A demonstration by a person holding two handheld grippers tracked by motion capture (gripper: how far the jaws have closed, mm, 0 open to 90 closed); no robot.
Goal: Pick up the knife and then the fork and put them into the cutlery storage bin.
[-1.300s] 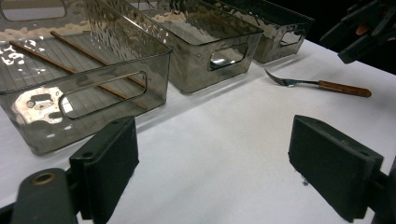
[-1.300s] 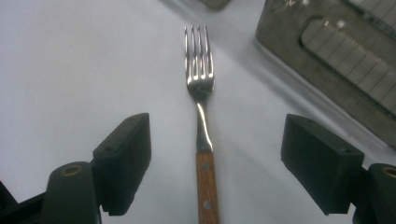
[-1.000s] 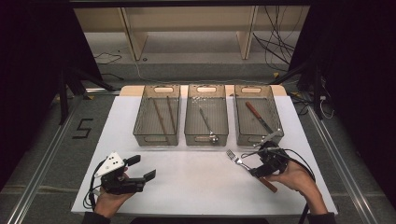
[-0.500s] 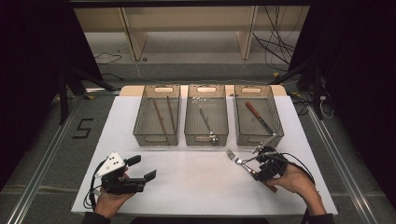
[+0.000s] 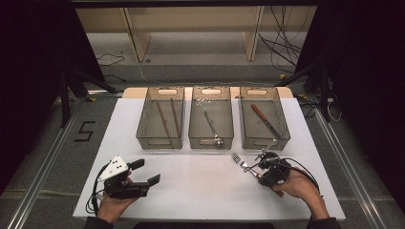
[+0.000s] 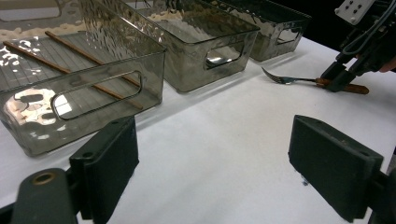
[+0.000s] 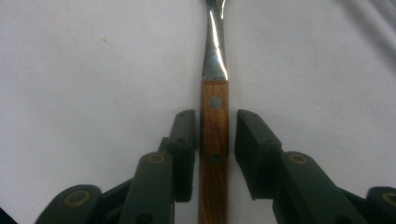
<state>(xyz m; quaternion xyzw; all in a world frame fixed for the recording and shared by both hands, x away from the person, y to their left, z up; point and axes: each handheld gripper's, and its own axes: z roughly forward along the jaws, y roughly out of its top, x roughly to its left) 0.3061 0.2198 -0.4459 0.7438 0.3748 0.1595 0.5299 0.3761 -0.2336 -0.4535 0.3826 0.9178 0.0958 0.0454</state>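
Low and right of centre in the high view, the fork (image 5: 246, 164) lies flat on the table (image 5: 200, 191), tines toward upper left, just in front of the right bin (image 5: 264, 118). Its wooden handle runs up between the right gripper's (image 7: 214, 135) fingers (image 7: 254, 144). They have just been closing around it: one finger seems to touch the wood, the other stands a sliver off, so the grip is not yet firm. The step in hand looks like grasping the fork; next, the fingers need to close fully on the handle before any lift, probably toward the middle bin (image 5: 211, 117), which already holds a metal utensil (image 5: 211, 126). The left bin (image 5: 161, 117) holds chopsticks (image 5: 166, 119), the right one a knife (image 5: 265, 119). At lower left the left gripper (image 5: 143, 174) rests on the table, fingers wide open and empty. Compared with a second ago, the right hand has settled lower over the handle and the fingers have narrowed; the left has not shifted.
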